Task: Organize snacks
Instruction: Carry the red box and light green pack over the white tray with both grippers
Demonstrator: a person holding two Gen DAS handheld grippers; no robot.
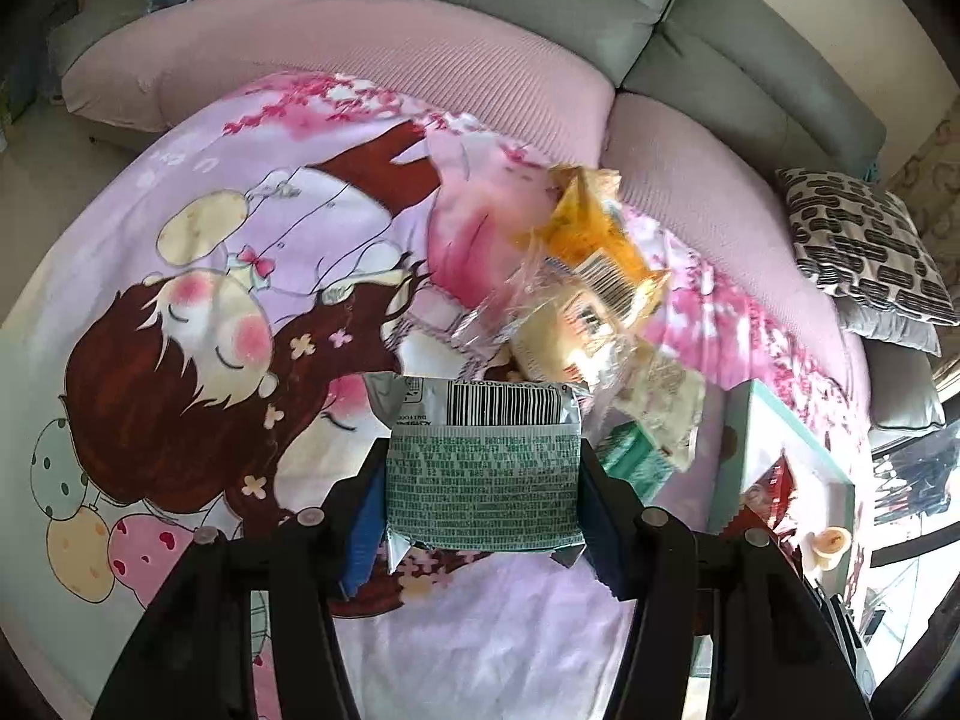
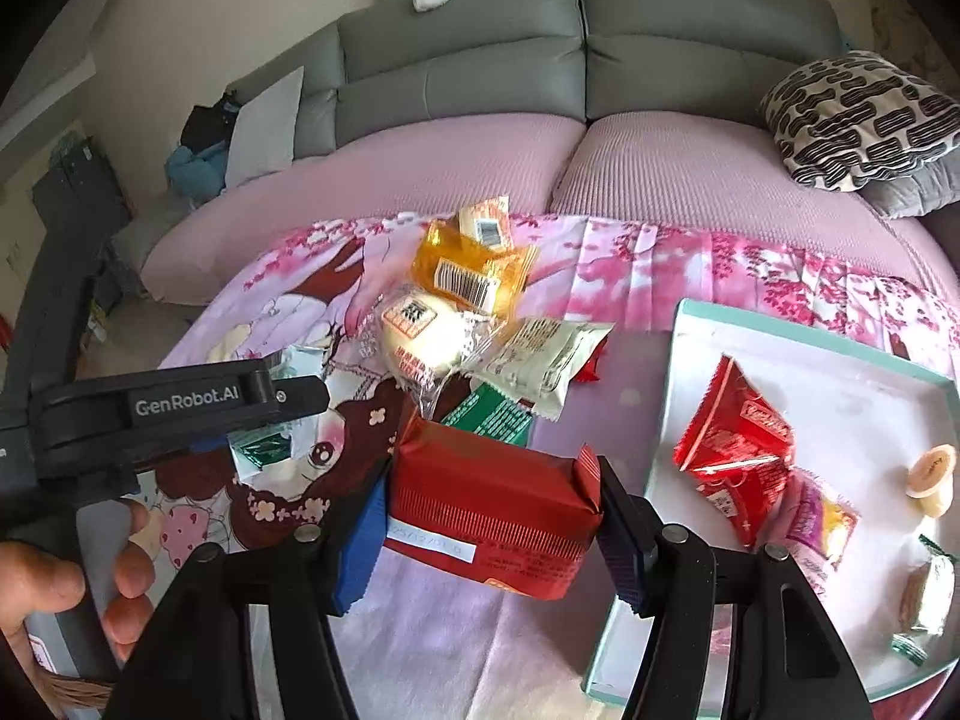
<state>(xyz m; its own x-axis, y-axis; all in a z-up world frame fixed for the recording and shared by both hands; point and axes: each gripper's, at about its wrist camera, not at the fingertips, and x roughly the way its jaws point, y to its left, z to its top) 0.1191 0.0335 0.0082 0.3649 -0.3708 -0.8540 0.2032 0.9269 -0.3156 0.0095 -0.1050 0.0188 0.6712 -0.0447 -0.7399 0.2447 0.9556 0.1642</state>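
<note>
My left gripper (image 1: pixel 483 480) is shut on a green and silver snack packet (image 1: pixel 483 474) with a barcode, held above the cartoon blanket (image 1: pixel 198 276). It also shows from the side in the right wrist view (image 2: pixel 180 414), with the green packet (image 2: pixel 264 447) in it. My right gripper (image 2: pixel 492 510) is shut on a red snack packet (image 2: pixel 492 510). A loose pile lies beyond: an orange packet (image 2: pixel 474 276), a clear-wrapped bun (image 2: pixel 420 336), a white packet (image 2: pixel 540 360) and a green packet (image 2: pixel 489 417). The pile also shows in the left wrist view (image 1: pixel 594 276).
A white tray with a teal rim (image 2: pixel 678 372) lies at the right, holding red packets (image 2: pixel 732 438), a jelly cup (image 2: pixel 930 471) and small sweets; it also shows in the left wrist view (image 1: pixel 756 420). A grey sofa (image 2: pixel 576 54) and patterned cushion (image 2: pixel 858 120) stand behind.
</note>
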